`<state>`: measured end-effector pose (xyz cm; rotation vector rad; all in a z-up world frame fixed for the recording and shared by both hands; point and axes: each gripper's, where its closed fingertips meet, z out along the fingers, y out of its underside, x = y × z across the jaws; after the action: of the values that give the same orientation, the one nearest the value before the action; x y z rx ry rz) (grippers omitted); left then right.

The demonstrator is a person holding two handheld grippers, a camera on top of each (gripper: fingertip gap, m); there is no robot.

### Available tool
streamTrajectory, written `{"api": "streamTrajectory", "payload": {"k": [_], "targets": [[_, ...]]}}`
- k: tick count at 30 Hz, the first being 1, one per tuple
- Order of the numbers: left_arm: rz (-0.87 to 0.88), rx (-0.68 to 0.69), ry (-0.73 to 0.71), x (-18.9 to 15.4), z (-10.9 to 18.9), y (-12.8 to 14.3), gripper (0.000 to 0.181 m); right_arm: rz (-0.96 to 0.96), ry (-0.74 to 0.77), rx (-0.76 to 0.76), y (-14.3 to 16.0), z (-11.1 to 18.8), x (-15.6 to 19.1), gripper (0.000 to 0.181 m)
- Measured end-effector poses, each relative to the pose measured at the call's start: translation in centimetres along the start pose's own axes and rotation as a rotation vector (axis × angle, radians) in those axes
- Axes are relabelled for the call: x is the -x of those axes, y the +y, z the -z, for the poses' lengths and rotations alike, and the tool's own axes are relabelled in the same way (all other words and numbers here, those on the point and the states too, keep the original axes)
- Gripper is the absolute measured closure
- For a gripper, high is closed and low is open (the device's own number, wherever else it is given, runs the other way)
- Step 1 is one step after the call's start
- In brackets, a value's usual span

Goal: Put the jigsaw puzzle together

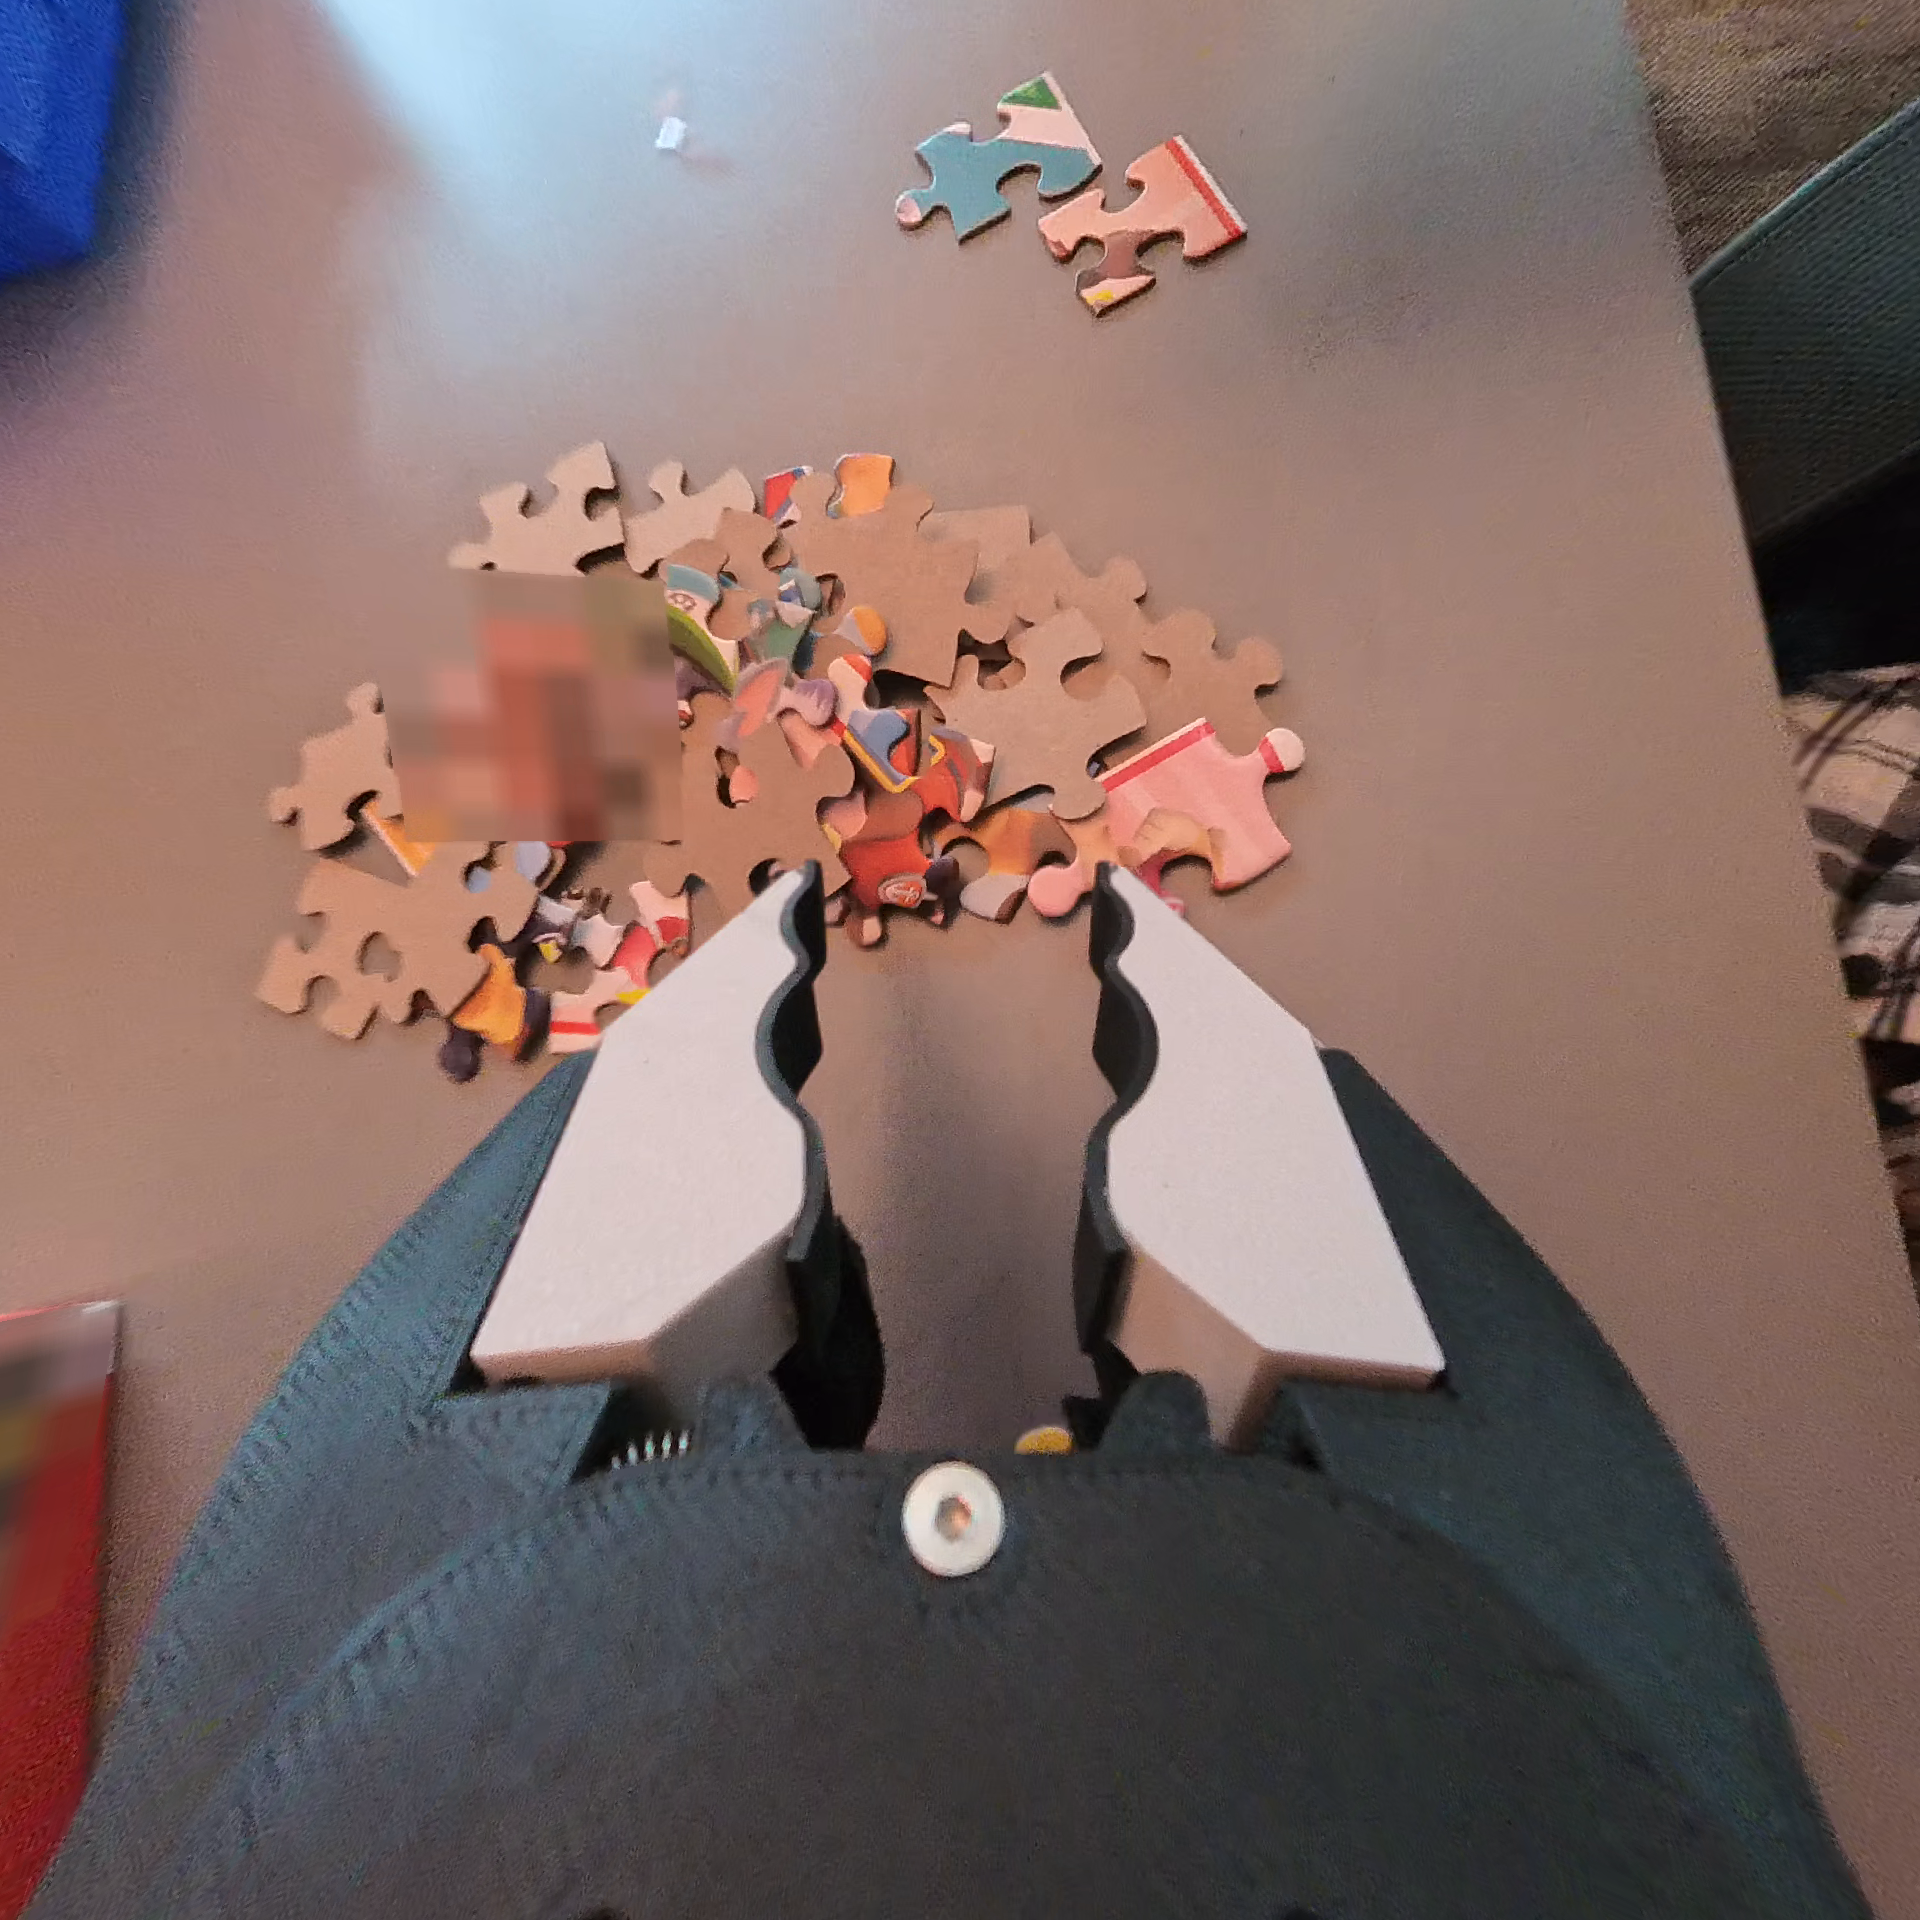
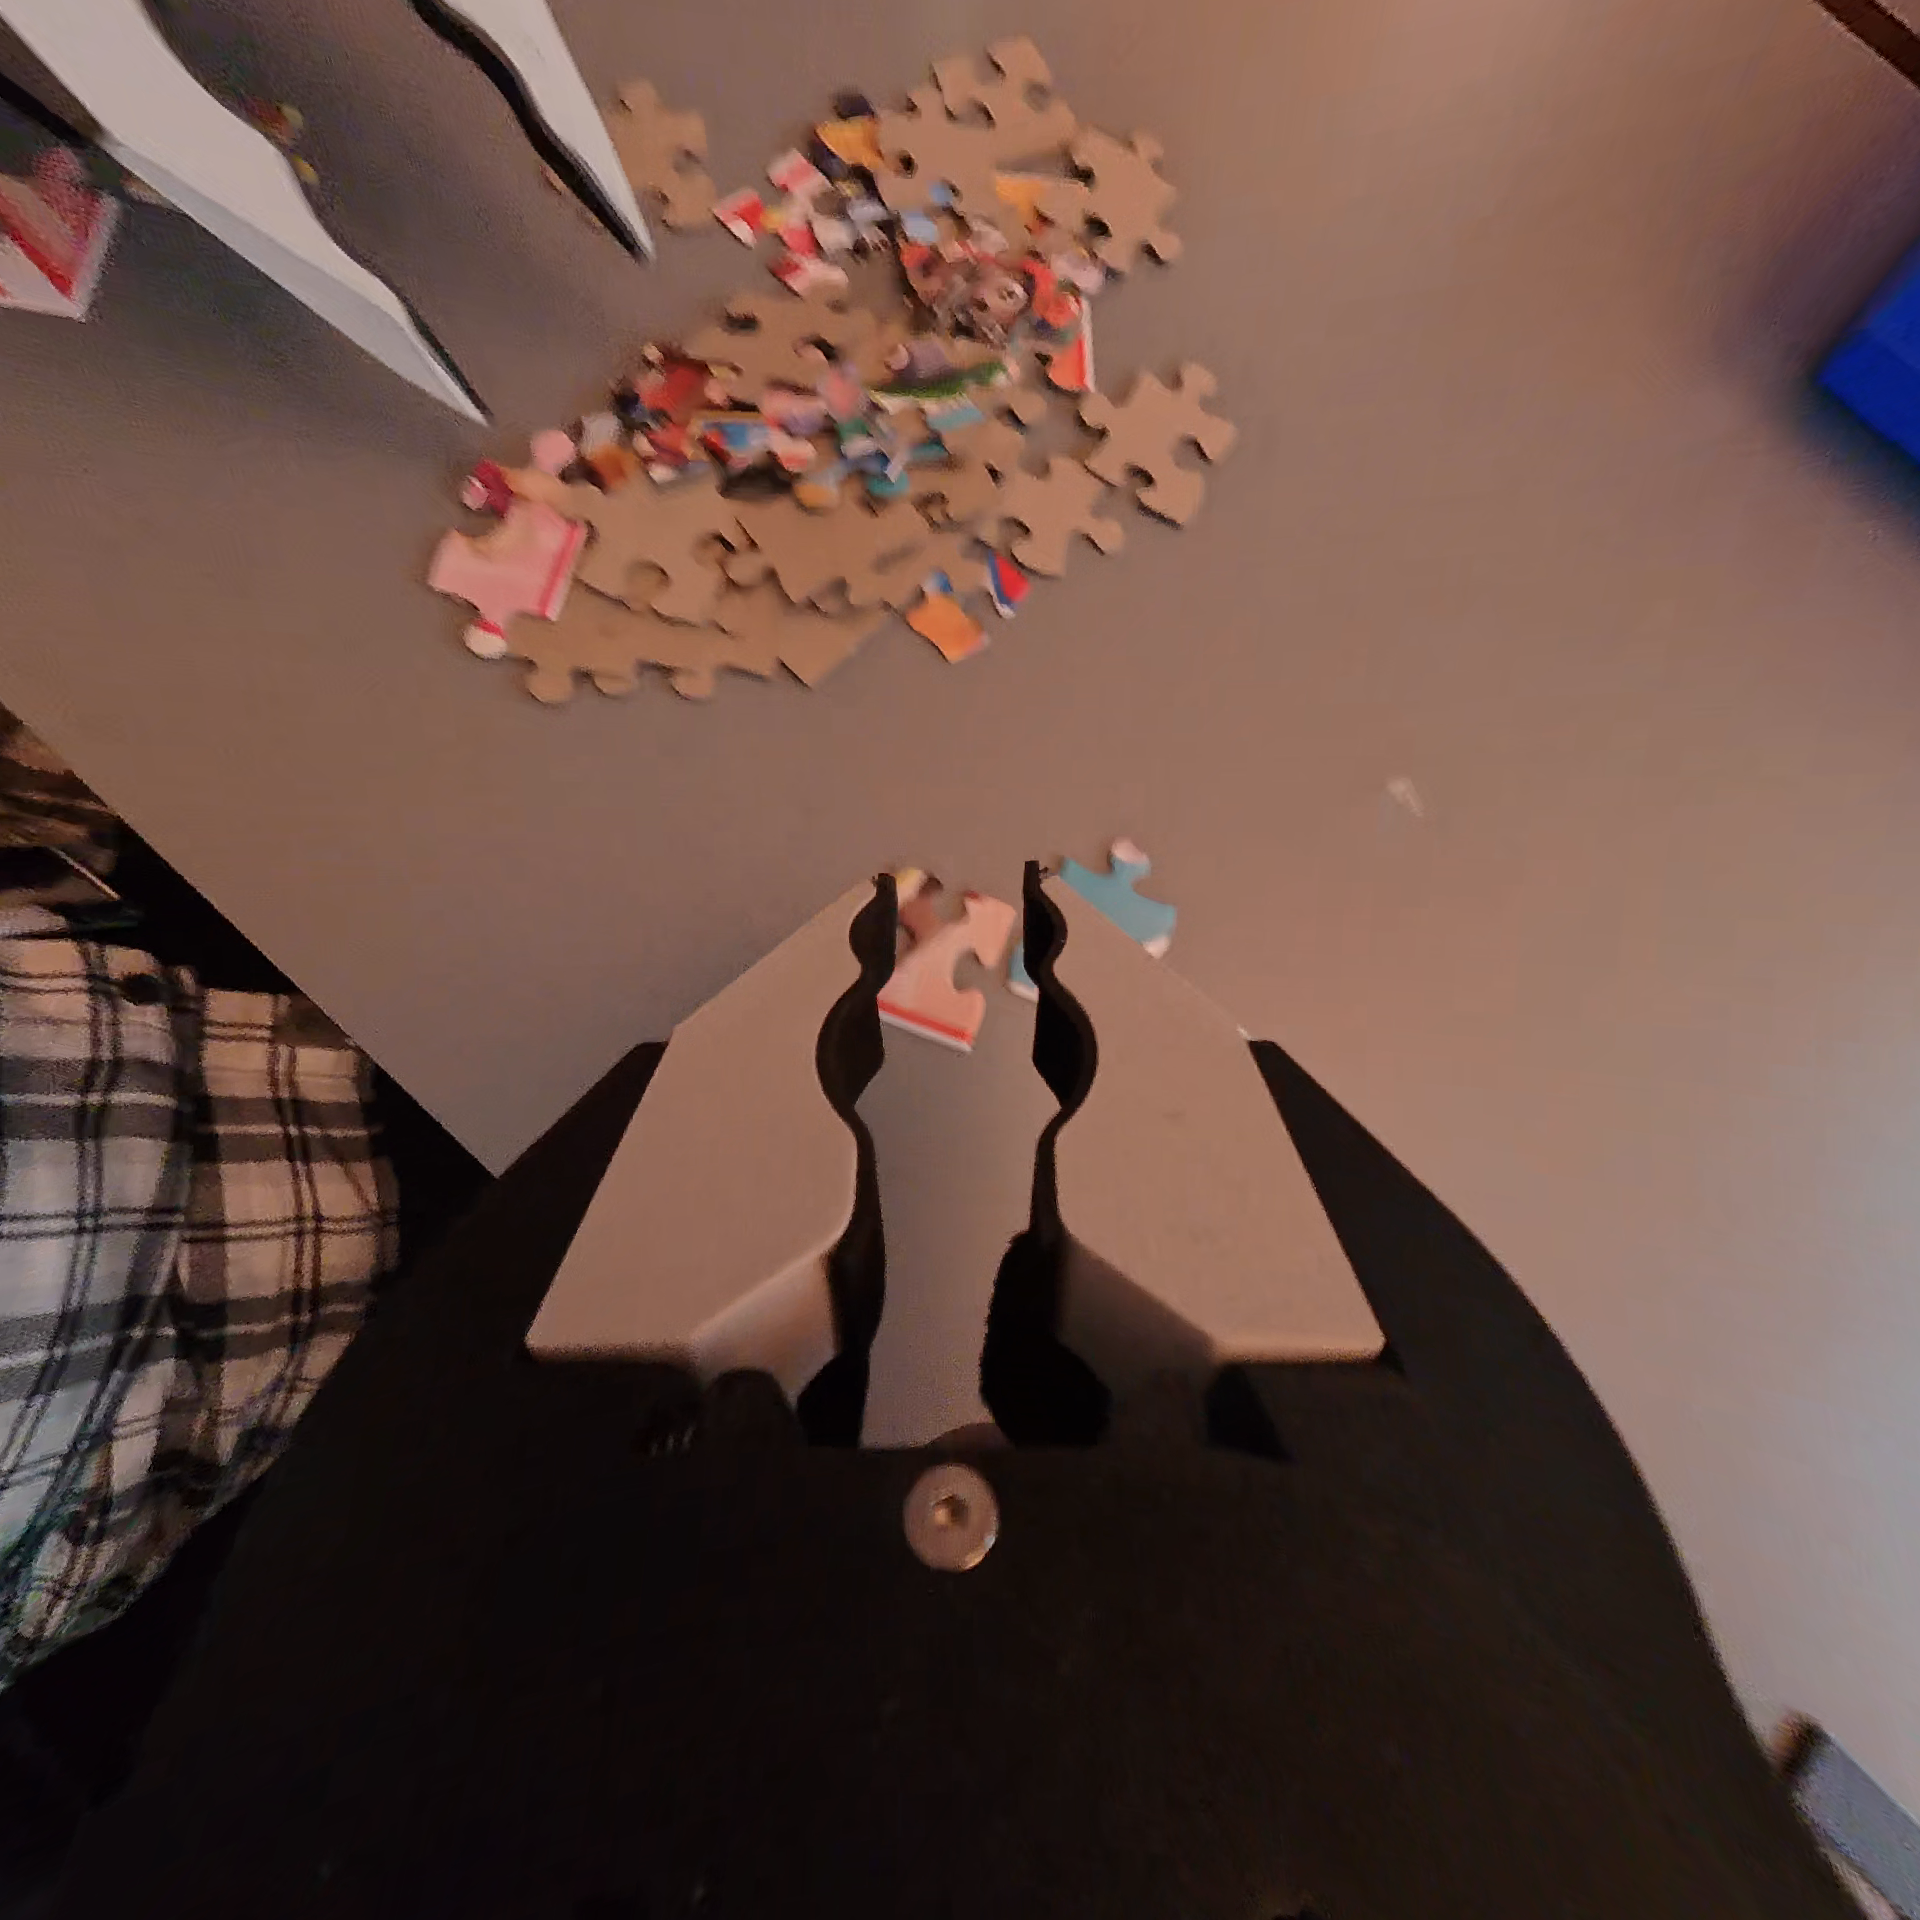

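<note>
Early sorting step: left gripper [image 1: 958, 878] wide open and empty at the near edge of the pile [image 1: 790, 727]. Right gripper [image 2: 958, 878] part-open, empty, over the pink piece [image 2: 951, 971] beside the blue piece [image 2: 1127, 904]. Next, likely pinch and mate those two.

No legible text — none anywhere

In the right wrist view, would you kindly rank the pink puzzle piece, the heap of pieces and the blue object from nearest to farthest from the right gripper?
1. Pink puzzle piece: showing in the gap of the open right gripper, by its tips.
2. Heap of pieces: farther ahead, mid-table.
3. Blue object: farthest, at the right edge.
</note>
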<state>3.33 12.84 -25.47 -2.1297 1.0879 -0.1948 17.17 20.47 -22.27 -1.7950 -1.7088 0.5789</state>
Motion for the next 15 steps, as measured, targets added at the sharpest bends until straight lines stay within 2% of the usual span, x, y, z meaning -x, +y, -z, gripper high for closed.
{"api": "streamTrajectory", "payload": {"k": [7, 10, 15], "targets": [[0.006, 0.055, 0.071, -0.6, -2.0, 0.3, 0.142, 0.017, -0.108, -0.063, -2.4, -2.7, 3.2, 0.160], [0.007, 0.058, 0.071, -0.3, -2.0, 0.3, 0.157, 0.071, -0.180, -0.075, -3.1, -4.0, 5.6, 0.158], [0.011, 0.070, 0.060, 0.5, -1.8, 0.8, 0.168, 0.178, -0.178, -0.032, -3.7, -7.6, 7.1, 0.152]]}}
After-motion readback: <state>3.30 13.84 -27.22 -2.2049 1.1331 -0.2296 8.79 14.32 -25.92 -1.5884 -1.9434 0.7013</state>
